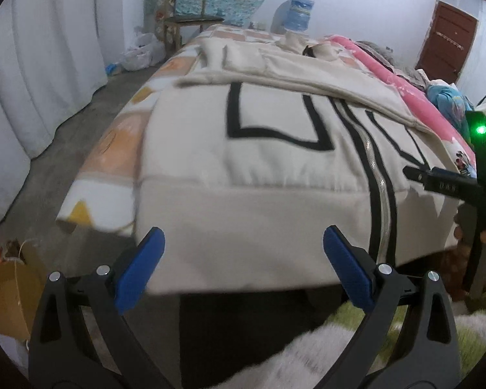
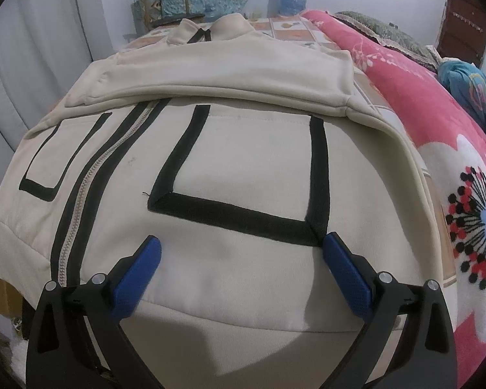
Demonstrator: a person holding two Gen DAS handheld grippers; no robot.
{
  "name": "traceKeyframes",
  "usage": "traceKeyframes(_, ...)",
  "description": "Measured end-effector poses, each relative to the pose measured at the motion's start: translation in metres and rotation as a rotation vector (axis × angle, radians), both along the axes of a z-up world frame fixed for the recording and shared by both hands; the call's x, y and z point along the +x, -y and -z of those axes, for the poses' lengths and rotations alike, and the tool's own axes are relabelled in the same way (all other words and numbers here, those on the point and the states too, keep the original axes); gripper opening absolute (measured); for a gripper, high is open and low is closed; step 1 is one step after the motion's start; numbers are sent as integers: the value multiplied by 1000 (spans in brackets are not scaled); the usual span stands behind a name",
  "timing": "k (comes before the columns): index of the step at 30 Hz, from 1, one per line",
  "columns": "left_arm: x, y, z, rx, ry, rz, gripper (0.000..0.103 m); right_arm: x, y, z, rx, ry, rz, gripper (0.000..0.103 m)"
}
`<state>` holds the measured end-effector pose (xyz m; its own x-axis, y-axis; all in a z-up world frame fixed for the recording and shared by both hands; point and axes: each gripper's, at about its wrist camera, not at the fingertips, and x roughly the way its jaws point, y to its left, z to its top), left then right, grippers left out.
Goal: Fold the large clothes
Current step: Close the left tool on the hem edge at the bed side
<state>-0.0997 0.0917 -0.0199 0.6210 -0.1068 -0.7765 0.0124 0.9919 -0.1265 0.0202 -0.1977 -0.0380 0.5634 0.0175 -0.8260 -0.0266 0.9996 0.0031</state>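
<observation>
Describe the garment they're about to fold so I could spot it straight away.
Start at the bed with the checked sheet; a pink floral blanket lies along its right side. Spread beside that blanket is the cream zip-up jacket, sleeves folded across its chest. Nothing else there has its black-outlined pockets and black-edged centre zipper.

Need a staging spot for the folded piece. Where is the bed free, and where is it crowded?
Free: the checked sheet left of the cream jacket, down to the bed's corner. Crowded: the pink blanket borders the jacket's right edge, with bundled clothes beyond it. Left gripper and right gripper are open at the hem.
</observation>
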Motion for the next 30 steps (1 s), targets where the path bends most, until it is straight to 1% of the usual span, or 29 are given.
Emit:
traceKeyframes(1, -4, -2, 1, -3, -2, -6, 94, -1, 0, 0, -1, 2, -5, 97)
traceKeyframes(3, -13, -11, 4, -17, -9, -30, 84, -1, 0, 0, -1, 3, -14, 97)
traceKeyframes(5, -16, -20, 8, -28, -23, -54, 80, -1, 0, 0, -3, 2, -17, 97)
traceKeyframes(6, -16, -25, 10, -38, -30, -68, 75, -1, 0, 0, -3, 1, -16, 97)
traceKeyframes(8, -14, -35, 16, -85, -44, -96, 72, -1, 0, 0, -4, -1, -14, 97)
traceKeyframes(14, 3, -52, 39, -186, -90, -114, 72, 0, -1, -1, -5, -2, -12, 97)
traceKeyframes(16, 7, -54, 42, -214, -102, -118, 67, 0, -1, -1, -5, -3, -11, 97)
traceKeyframes(17, 8, -55, 41, -222, -99, -116, 66, 0, -1, 0, -5, -3, -12, 97)
traceKeyframes(20, 7, -54, 40, -208, -92, -104, 66, 0, -1, 0, -5, -3, -11, 97)
traceKeyframes(23, 8, -64, 45, -226, -104, -133, 66, 0, -1, 0, -5, 0, -5, 97)
traceKeyframes(26, 11, -74, 50, -284, -101, -155, 66, 0, -2, 0, -6, -2, -3, 97)
traceKeyframes(30, 17, -82, 57, -369, -96, -157, 66, 0, -2, 0, -6, -4, -4, 97)
